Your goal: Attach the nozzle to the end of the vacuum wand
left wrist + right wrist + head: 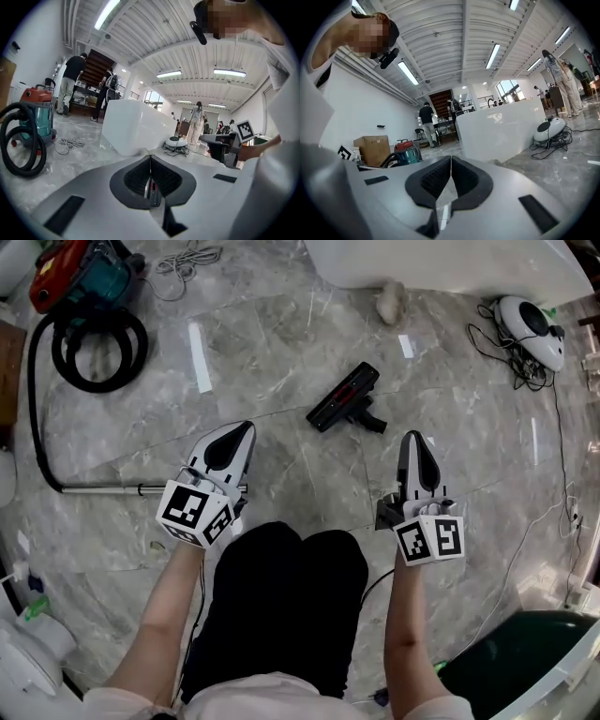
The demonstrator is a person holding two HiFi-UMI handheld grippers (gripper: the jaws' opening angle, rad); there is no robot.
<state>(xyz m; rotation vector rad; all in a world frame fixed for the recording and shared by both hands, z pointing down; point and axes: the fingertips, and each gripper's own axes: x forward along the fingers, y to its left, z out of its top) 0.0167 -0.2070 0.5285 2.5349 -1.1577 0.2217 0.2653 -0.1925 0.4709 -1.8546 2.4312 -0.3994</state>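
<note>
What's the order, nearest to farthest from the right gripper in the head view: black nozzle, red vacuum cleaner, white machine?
1. black nozzle, upper left of right gripper
2. white machine, upper right
3. red vacuum cleaner, top left corner

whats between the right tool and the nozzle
Nothing. In the head view only bare floor shows between the shut right tool and the nozzle.

No legible text, brand, number or label appears in any view. The only printed signs are black-and-white square markers on the left gripper [246, 427] cube [195, 512] and the right gripper [412, 437] cube [431, 540]; these carry no characters
</note>
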